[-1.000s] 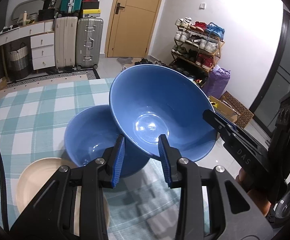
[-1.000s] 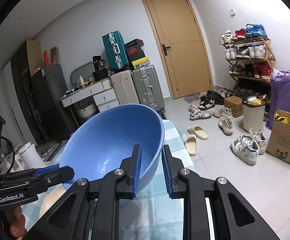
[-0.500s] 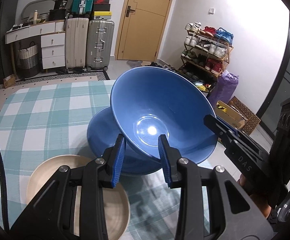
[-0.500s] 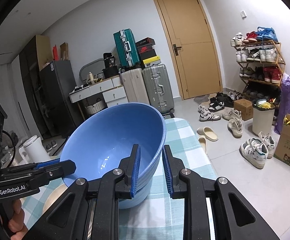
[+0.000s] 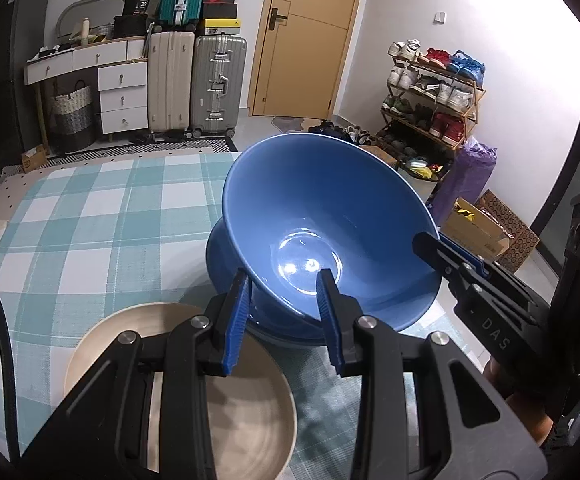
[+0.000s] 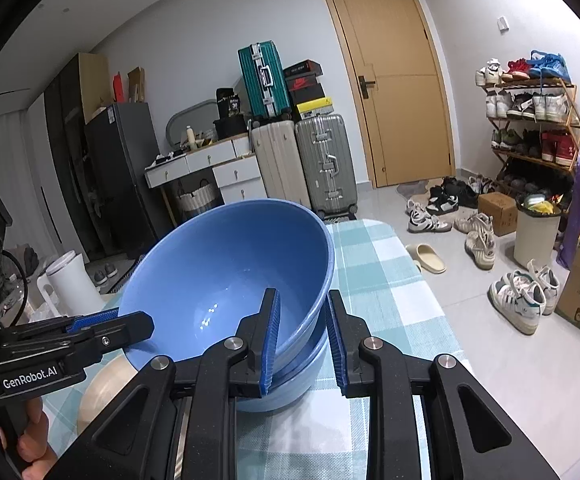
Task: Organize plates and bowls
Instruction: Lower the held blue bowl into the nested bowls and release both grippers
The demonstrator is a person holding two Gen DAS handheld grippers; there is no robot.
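Note:
A large blue bowl [image 5: 322, 216] is tilted and sits partly inside a second blue bowl [image 5: 225, 272] on the checked tablecloth. My left gripper [image 5: 281, 304] is shut on the near rim of the upper bowl. My right gripper [image 6: 300, 332] is shut on its opposite rim; the upper bowl [image 6: 225, 272] rests in the lower bowl [image 6: 290, 384] there. The right gripper also shows in the left wrist view [image 5: 446, 256], and the left gripper in the right wrist view [image 6: 129, 320]. A beige plate [image 5: 193, 392] lies under my left gripper.
The table [image 5: 89, 216] with the teal checked cloth ends close on the right [image 6: 390, 280]. Beyond are suitcases [image 5: 193, 84], a drawer unit [image 5: 121, 96], a door [image 5: 302, 40], a shoe rack [image 5: 430, 88], boxes [image 5: 486, 228] and shoes on the floor [image 6: 522, 296].
Both grippers have carried the upper blue bowl down and over the lower one; it now nests in it, less tilted. The beige plate shows more under the left gripper.

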